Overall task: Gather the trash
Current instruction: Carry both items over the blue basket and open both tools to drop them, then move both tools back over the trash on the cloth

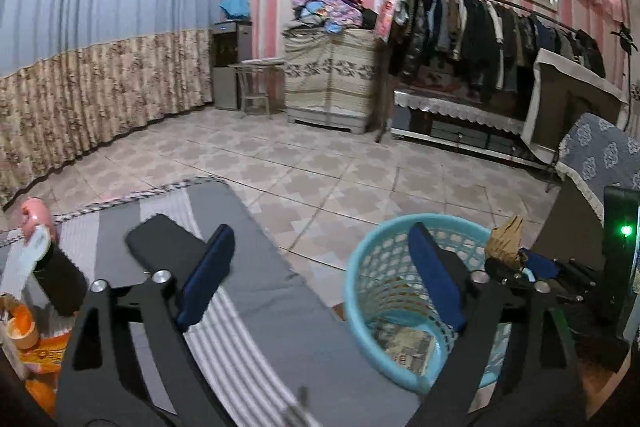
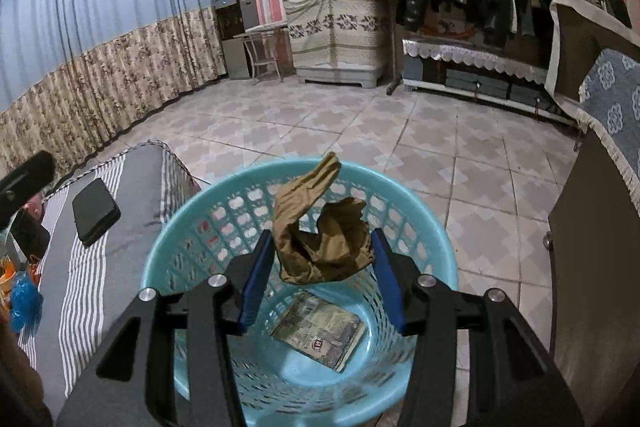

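The right gripper (image 2: 323, 269) is clamped on a crumpled brown paper (image 2: 320, 231), which hangs over the open mouth of the basket (image 2: 436, 227). A flat printed packet (image 2: 318, 335) lies on the basket's bottom. The left gripper (image 1: 320, 277) has its jaws wide apart with nothing between them, over the right edge of the striped bed (image 1: 256, 307), beside the basket. A black phone (image 2: 95, 211) lies near the bed's far corner. Beyond is tiled floor (image 2: 360, 131).
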A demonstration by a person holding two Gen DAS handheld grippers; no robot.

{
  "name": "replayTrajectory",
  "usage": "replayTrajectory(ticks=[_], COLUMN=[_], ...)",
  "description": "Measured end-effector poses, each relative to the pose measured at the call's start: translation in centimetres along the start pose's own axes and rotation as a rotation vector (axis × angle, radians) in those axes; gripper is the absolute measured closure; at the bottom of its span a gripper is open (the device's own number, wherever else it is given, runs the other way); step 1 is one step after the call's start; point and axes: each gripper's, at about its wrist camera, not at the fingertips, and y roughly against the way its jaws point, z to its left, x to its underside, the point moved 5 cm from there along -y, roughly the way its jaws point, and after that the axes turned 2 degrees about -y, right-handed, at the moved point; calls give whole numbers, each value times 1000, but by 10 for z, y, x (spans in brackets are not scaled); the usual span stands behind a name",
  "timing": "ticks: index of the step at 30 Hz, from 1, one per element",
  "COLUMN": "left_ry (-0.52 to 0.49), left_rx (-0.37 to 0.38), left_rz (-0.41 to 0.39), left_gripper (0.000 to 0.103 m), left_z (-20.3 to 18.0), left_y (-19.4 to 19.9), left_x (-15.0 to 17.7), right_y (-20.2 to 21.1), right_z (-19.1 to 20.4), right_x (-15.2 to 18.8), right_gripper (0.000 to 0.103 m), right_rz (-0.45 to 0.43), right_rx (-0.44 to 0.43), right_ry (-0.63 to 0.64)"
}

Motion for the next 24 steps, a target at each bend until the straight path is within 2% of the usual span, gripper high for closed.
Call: replayTrajectory(ticks=[5, 7, 8, 11, 14, 24], left_ry=[19, 31, 39, 54, 52, 85], left_rx=[-44, -54, -58, -64, -81, -144], left_rz=[-10, -16, -19, -24, -33, -66], left_gripper=[7, 6, 6, 6, 6, 5], left_z=[22, 28, 33, 41, 46, 81], left_y=[13, 17, 20, 29, 37, 79], left_x=[-1, -3, -3, -4, -4, -3], right_y=[-6, -10, -10, -8, -1, 20], right_z=[1, -1, -2, -7, -9, 16], right_x=[-5, -6, -6, -9, -13, -18], right_gripper=[51, 37, 26, 23, 13, 13], right_rz=[-8, -11, -16, -25, -59, -106], right_rx=[-3, -8, -6, 4, 12, -16], right_ry=[-23, -39, -47, -60, -76, -62])
